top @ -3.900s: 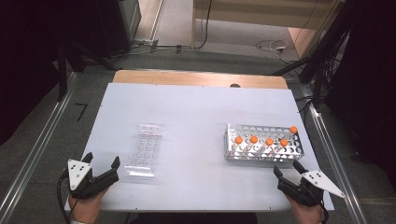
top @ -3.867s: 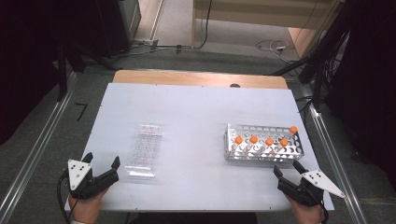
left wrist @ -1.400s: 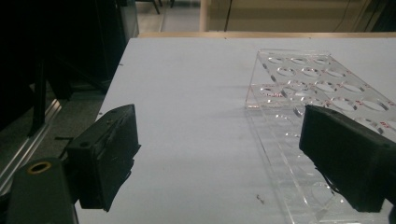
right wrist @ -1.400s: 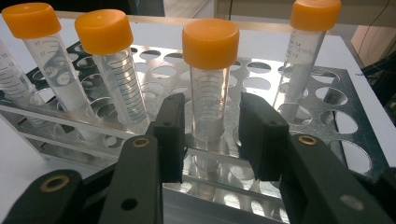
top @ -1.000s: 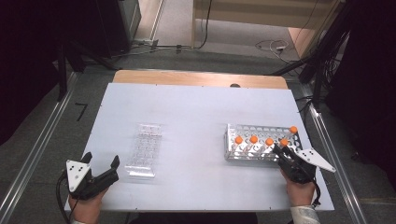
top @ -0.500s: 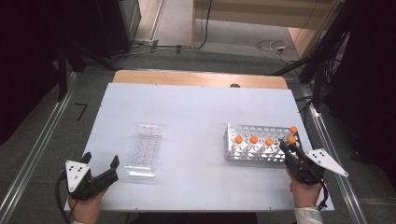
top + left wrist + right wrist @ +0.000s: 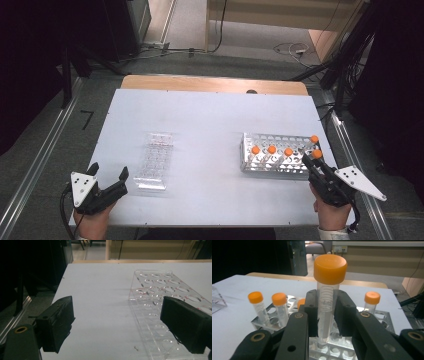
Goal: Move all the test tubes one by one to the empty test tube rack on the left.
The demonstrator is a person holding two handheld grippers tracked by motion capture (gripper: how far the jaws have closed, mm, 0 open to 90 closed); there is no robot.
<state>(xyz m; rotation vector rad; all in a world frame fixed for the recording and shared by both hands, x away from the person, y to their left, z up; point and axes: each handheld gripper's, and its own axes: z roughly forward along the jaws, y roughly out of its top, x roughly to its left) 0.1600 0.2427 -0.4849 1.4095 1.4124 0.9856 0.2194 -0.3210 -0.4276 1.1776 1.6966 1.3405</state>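
Nearest the person, at the table's (image 7: 210,125) front edge, the left gripper (image 7: 107,182) rests low beside the near end of a clear plastic rack (image 7: 155,160). Its jaws stand wide apart with nothing between them; in the left gripper view the clear rack (image 7: 162,297) lies just past the jaw on that view's right, its rows of round holes unfilled.

On the right side, the right gripper (image 7: 312,162) is clamped on a tube (image 7: 327,300) with an orange cap (image 7: 330,268). The right gripper view shows the two black jaws pressing the clear tube's sides below the cap, the tube upright and its lower tip above the holes of the metal rack (image 7: 352,347).

In the high view that held tube (image 7: 316,155) sits at the near right corner of the metal rack (image 7: 275,167). Three more orange-capped tubes (image 7: 271,150) stand in the rack's front row, and one (image 7: 314,139) at its far right corner.

Beyond the racks the white tabletop runs bare to a wooden strip (image 7: 215,84) at the far edge.
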